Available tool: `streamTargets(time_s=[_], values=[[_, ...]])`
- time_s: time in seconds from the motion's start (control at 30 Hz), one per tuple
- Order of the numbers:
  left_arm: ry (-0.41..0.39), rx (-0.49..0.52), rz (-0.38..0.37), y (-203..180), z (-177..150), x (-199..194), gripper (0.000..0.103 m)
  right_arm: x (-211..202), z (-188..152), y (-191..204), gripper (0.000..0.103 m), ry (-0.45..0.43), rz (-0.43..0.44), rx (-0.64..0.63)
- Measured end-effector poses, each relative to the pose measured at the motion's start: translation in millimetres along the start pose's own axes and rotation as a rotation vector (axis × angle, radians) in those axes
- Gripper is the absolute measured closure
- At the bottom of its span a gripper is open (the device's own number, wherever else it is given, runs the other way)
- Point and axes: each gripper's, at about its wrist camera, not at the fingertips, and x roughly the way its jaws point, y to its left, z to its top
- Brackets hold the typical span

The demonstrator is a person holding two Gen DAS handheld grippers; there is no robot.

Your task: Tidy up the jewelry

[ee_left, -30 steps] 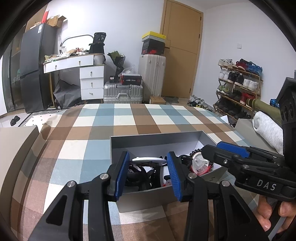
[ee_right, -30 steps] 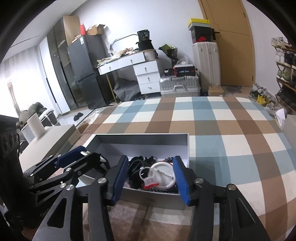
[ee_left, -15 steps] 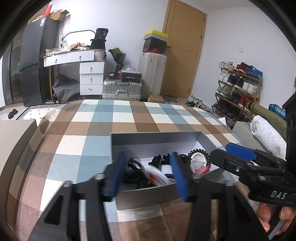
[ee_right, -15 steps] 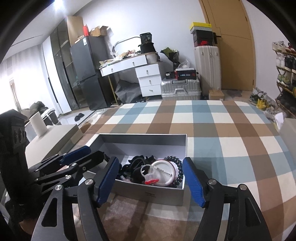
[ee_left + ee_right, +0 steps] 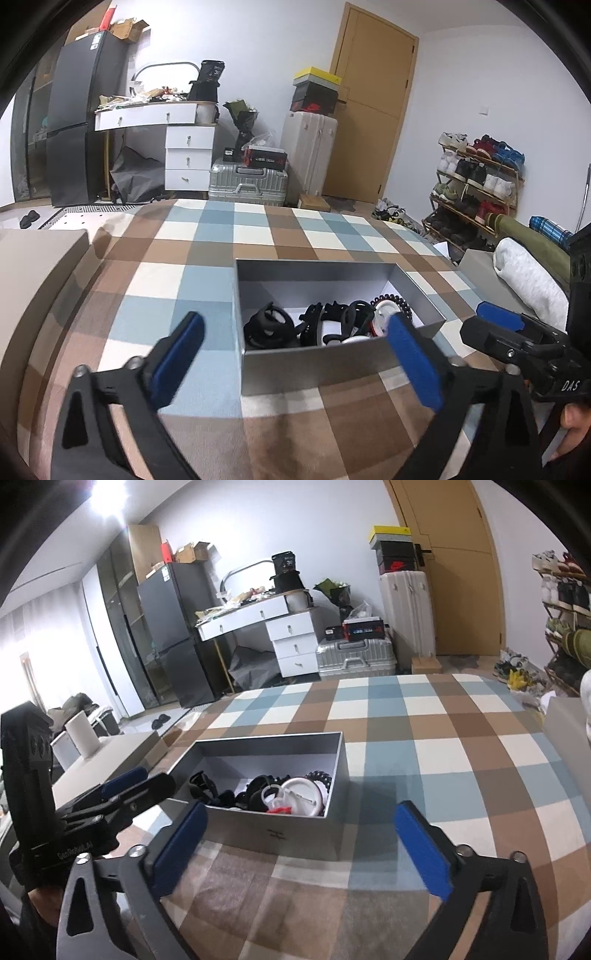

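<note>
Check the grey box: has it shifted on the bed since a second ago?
Cannot tell. The box sits on much the same checks of the bedspread; its drift in frame looks like camera motion.

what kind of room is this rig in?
Looks like a lived-in home, probably a bedroom or studio: the grey box sits on a plaid-covered surface, with a shoe rack, suitcases and a fridge along the walls.
</note>
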Motion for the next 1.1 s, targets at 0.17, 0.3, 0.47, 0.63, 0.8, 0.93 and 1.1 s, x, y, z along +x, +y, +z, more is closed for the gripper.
streamTargets(time_s=[0.17,0.3,0.47,0.63,0.8,0.93,1.1], values=[[-0.023,0.045,0.040,-2,-4,-15,0.001,-8,-5,9,0.000,0.000,0.019,-0.075],[-0.023,0.080,0.080,-1,-10,-22,0.001,-13,-12,21,0.000,-0.020,0.022,-0.145],[-0.039,0.078,0.098,4,-11,-25,0.001,-19,-17,30,0.000,-0.074,0.006,-0.191],[-0.042,0.083,0.092,5,-13,-24,0.001,-24,-17,31,0.000,-0.124,-0.001,-0.199],[-0.048,0.112,0.096,2,-16,-23,0.001,-25,-20,28,0.000,-0.134,0.002,-0.194],[-0.041,0.132,0.106,0,-19,-21,0.001,-24,-21,27,0.000,-0.128,0.002,-0.195],[-0.031,0.138,0.105,-1,-20,-21,0.001,-24,-23,24,0.000,-0.126,0.002,-0.185]])
